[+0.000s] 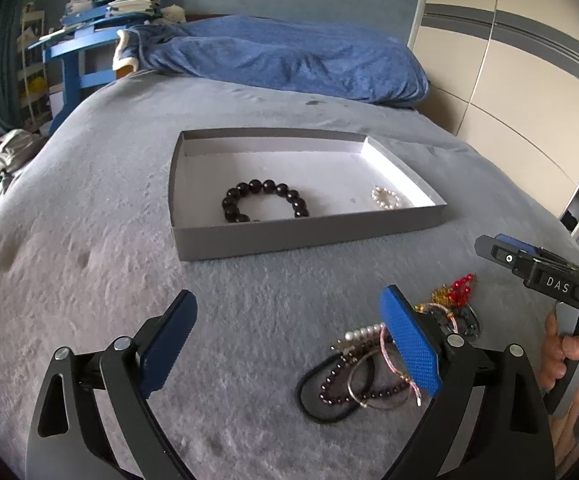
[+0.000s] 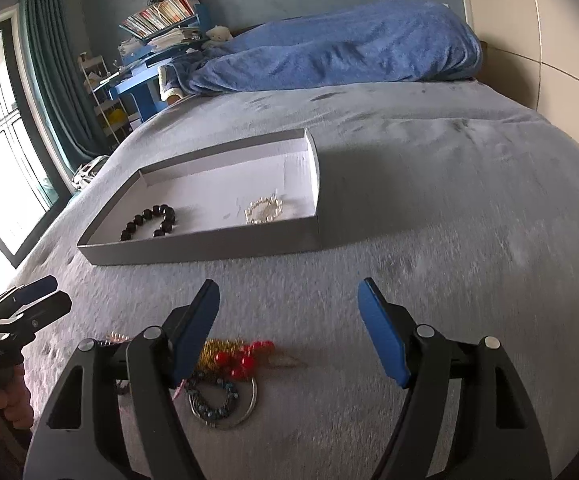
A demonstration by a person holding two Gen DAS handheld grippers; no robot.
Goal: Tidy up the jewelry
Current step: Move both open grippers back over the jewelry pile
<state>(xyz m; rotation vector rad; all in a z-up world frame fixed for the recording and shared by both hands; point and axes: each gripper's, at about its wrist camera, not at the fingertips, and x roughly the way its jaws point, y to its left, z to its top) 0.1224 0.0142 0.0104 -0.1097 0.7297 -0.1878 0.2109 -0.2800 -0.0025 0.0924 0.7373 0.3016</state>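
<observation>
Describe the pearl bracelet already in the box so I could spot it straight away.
On the grey bedspread lies a shallow grey box. Inside, near its right wall, sits the small white pearl bracelet. Its only neighbour in the box is a black bead bracelet with larger beads, further left.

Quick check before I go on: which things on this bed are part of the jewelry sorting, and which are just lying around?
Part of the job:
grey tray
black bead bracelet and pearl bracelet, both in the tray
loose jewelry pile on the bedspread
red bead piece

Lying about:
blue blanket
blue shelf
</observation>
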